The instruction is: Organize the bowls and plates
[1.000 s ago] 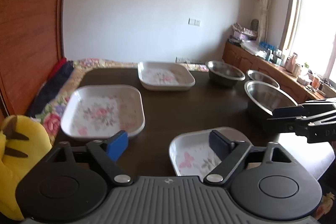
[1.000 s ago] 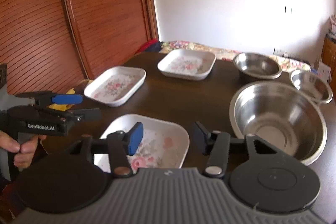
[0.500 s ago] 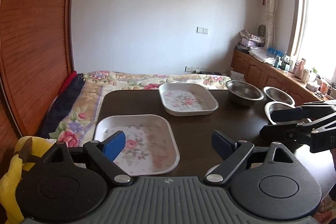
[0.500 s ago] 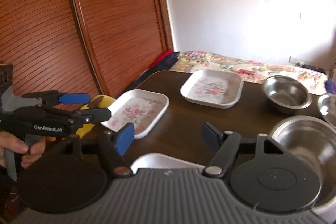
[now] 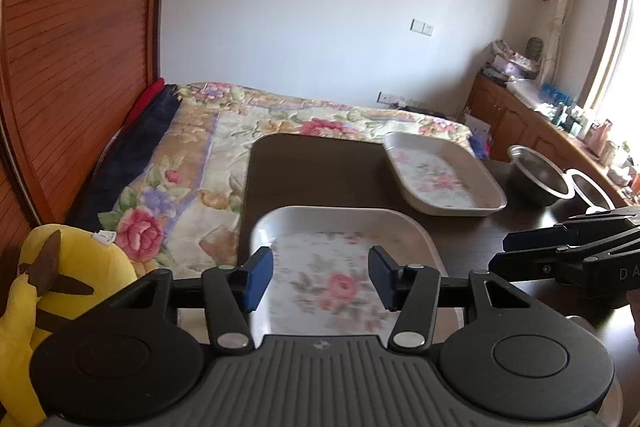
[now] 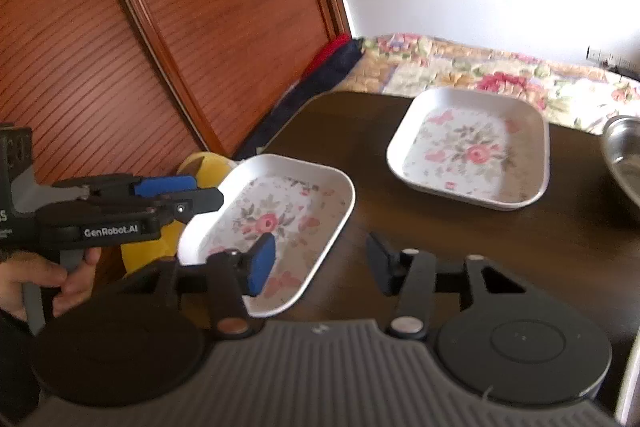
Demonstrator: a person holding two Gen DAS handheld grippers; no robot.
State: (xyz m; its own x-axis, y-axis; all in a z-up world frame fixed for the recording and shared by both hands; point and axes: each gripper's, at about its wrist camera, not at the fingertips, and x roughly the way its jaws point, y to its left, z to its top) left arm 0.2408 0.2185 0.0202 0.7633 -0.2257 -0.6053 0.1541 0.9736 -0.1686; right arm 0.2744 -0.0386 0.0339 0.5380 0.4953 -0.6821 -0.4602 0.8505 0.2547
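Left gripper [image 5: 320,277], jaws apart and empty, poised above the near white square plate with a pink floral print [image 5: 344,267], which lies at the left edge of the dark brown tabletop [image 5: 320,171]. A second floral square plate [image 5: 442,175] sits toward the far edge, with a round stainless-steel bowl [image 5: 538,175] just beside it on the right. Right gripper [image 6: 320,263], jaws likewise apart and empty, hovers over the tabletop beside the near plate's right rim. A hand [image 6: 44,279] grips the left gripper's handle. A yellow plush toy [image 5: 60,287] rests off the table's left edge.
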